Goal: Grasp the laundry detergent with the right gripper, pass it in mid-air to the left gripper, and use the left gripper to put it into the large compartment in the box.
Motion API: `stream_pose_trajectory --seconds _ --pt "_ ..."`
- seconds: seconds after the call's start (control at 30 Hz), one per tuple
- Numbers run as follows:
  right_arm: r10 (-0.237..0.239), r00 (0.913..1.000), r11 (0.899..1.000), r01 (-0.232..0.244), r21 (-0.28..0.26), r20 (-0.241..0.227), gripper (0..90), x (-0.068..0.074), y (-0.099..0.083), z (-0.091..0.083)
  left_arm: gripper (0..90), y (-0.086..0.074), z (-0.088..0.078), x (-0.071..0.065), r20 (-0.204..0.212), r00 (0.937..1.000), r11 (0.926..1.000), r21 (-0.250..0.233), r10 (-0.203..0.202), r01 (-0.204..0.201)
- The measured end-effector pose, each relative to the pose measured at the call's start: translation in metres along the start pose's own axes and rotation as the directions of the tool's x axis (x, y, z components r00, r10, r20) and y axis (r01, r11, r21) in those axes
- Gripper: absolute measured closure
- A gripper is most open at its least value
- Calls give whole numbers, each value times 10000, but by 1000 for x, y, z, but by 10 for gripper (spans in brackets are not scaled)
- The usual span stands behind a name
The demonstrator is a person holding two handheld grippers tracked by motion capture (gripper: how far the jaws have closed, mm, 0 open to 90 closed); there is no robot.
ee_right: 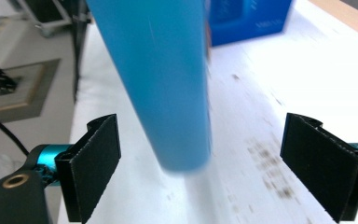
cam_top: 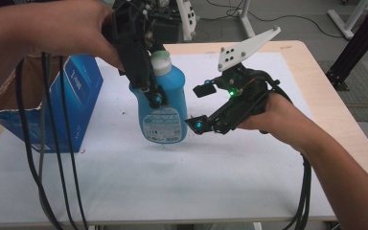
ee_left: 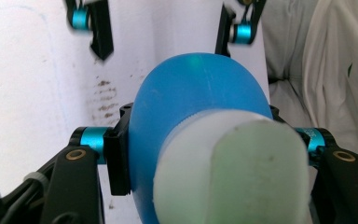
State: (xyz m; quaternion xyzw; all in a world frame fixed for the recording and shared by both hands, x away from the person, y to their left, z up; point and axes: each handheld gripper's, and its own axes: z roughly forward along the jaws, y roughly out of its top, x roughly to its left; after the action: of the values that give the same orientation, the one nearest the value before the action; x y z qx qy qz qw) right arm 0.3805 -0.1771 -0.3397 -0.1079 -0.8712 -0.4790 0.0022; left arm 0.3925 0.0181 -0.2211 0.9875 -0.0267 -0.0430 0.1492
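One blue bottle with a single pale cap is held above the white table cover, roughly at the middle of it; in the high view its base appears lifted clear of the surface, with one printed label facing the camera. The bottle is clamped at its upper body by the left gripper, which comes down on it from above. In the left gripper view the two black pads are seen pressed against opposite sides of the blue body, the cap rising large and blurred in front of the lens. The bottle is thus grasped by the left gripper alone.

The right gripper is held just beside the bottle, on its right in the high view, with its jaws spread apart. In the right gripper view the blurred blue body stands between the two pads, but neither pad is touching it; a gap is seen on each side. One grey three-cornered plate is carried on top of this gripper.

One open blue cardboard box is seen on the left part of the table, well apart from the bottle. Several black cables hang down in front of it.
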Motion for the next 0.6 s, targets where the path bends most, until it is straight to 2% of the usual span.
stream_pose_trajectory --seconds 0.1,0.2,0.23,0.3,0.37,0.4,0.43,0.47,0.5,0.57,0.6 --pt "100 9996 9984 -114 552 245 116 -1 -3 -9 379 -4 -11 1 -153 9993 9994 38 -345 345" --pt "220 9996 9921 -238 1234 156 116 -3 -8 -18 380 -8 -22 1 -352 9973 9979 -49 -647 646" --pt "300 9991 9897 -340 1390 311 116 -3 -9 -20 379 -9 -25 1 -432 9961 9970 -37 -773 772" --pt "276 9980 9790 -384 2004 562 116 -4 -11 -26 379 -12 -33 1 -535 9930 9944 -34 -1056 1055" --pt "142 9991 9676 -239 2515 403 116 -3 -13 -32 379 -16 -39 2 -678 9885 9908 -55 -1353 1352" --pt "152 9990 9634 -259 2667 421 115 -2 -13 -36 379 -19 -44 3 -813 9843 9877 -92 -1565 1562" --pt "325 9983 9522 -457 3019 486 114 -3 -12 -43 379 -21 -47 4 -859 9819 9857 -100 -1685 1683" --pt "366 9971 9458 -561 3198 666 89 -3 -12 -47 379 -23 -49 4 -909 9795 9837 -98 -1796 1795" --pt "338 9958 9371 -610 3437 845 21 -3 -12 -50 379 -25 -52 4 -948 9769 9815 -159 -1916 1909" --pt "222 9919 9212 -691 3829 1254 9 -4 -13 -58 379 -29 -57 6 -1023 9726 9780 -146 -2086 2082" --pt "21 9893 9171 -600 3941 1456 8 -4 -14 -63 379 -31 -59 6 -1064 9703 9761 -140 -2173 2170"
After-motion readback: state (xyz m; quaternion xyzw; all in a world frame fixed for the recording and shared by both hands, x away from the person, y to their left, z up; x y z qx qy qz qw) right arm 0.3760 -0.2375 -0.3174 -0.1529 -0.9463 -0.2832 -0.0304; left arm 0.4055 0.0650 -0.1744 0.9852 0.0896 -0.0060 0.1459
